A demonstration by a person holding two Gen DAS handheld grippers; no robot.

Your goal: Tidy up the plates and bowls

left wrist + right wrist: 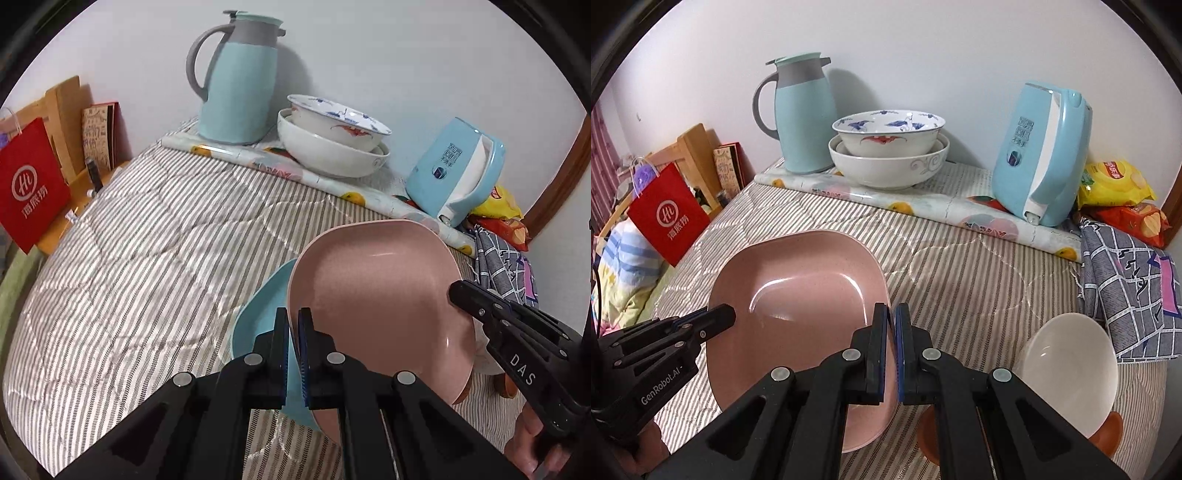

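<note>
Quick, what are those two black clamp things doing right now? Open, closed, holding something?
Left gripper: closed on the left rim of the pink plate.
Right gripper: closed on the same plate's right rim.

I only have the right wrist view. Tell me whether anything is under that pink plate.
Observer: Yes. A blue plate is nested beneath the pink plate. In the left wrist view its rim shows past the pink one's left edge.
Operator: Report how the left claw is gripping there.
Observer: The left claw is shut across both rims together, with one finger under the blue plate and the other inside the pink one.
</note>
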